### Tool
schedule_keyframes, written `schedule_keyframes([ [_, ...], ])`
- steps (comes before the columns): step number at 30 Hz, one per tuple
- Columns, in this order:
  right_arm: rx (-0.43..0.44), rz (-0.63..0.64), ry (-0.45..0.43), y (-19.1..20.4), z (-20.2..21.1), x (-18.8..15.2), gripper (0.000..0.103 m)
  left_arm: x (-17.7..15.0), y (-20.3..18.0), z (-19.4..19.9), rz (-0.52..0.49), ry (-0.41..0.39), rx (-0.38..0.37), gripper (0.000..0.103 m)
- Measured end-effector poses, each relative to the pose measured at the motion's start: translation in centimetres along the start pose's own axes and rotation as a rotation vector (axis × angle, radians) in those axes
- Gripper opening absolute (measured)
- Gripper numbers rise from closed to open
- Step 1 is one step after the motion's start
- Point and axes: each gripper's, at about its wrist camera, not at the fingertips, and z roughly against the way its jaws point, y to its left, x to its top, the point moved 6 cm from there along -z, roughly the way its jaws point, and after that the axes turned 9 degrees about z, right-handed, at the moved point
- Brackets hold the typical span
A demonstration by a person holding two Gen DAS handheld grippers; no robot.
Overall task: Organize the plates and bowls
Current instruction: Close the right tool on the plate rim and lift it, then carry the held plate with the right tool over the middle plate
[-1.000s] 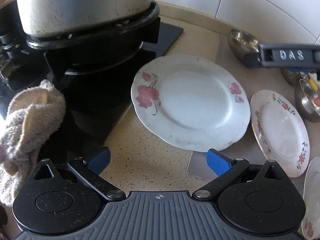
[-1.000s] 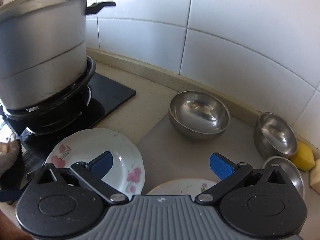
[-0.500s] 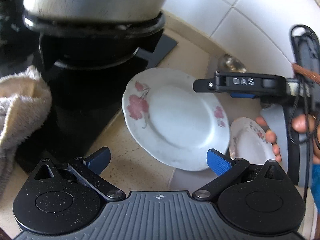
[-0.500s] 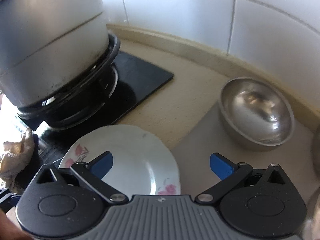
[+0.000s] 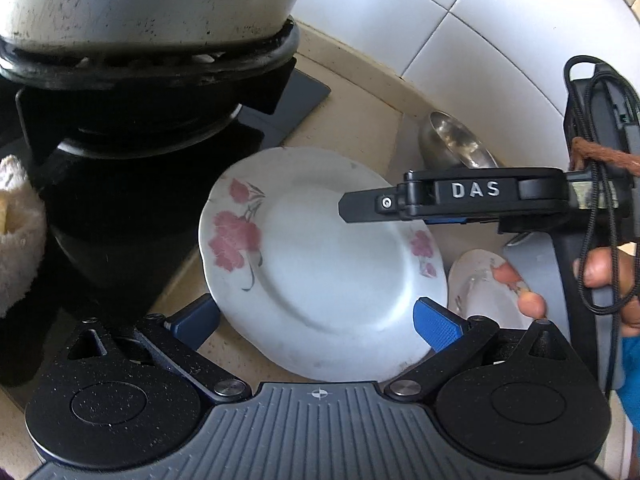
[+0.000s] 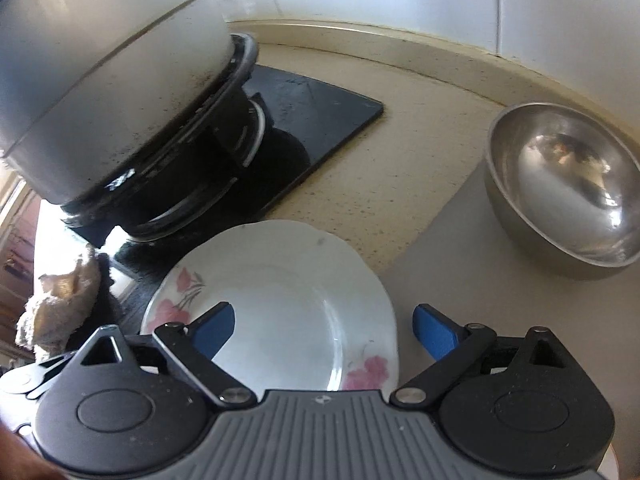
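A large white plate with pink flowers [image 5: 324,264] lies on the counter by the stove; it also shows in the right wrist view [image 6: 288,300]. My left gripper [image 5: 316,320] is open, its fingers either side of the plate's near edge. My right gripper [image 6: 324,328] is open just above the plate's right part; it shows from the side in the left wrist view [image 5: 452,200]. A smaller floral plate [image 5: 480,292] lies to the right, partly hidden by my hand. A steel bowl [image 6: 564,184] stands on the grey mat near the wall; it shows in the left wrist view too [image 5: 456,140].
A big metal pot [image 5: 152,0] sits on the black gas stove [image 5: 132,152] to the left, close to the plate. A beige cloth [image 5: 16,240] lies at the far left. A tiled wall [image 5: 460,20] runs behind the counter.
Both grippers have moved in towards the large flowered plate. The right gripper has swung left, over the plate's right side. The plate has not moved.
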Motion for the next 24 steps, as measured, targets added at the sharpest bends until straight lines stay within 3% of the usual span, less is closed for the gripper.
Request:
schedule_keyframes([
  [6,0.051,-0.005,0.005,0.2,0.1,0.1,0.071,-0.1,-0.1,0.1,-0.012,-0.002,-0.002,0.097],
  [11,0.054,-0.099,-0.004,-1.2,0.8,-0.1,0.050,-0.3,0.1,0.5,-0.027,0.006,-0.019,0.097],
  [16,0.101,-0.135,0.007,-1.7,1.2,-0.6,0.038,-0.6,0.9,1.0,-0.045,0.020,-0.022,0.096],
  [19,0.164,-0.153,0.013,-1.7,1.2,-1.1,0.036,-0.5,1.4,1.3,-0.042,0.029,-0.032,0.096],
  [24,0.168,-0.121,-0.012,-1.5,0.9,-0.6,0.039,-0.4,0.7,0.7,-0.062,0.002,0.029,0.097],
])
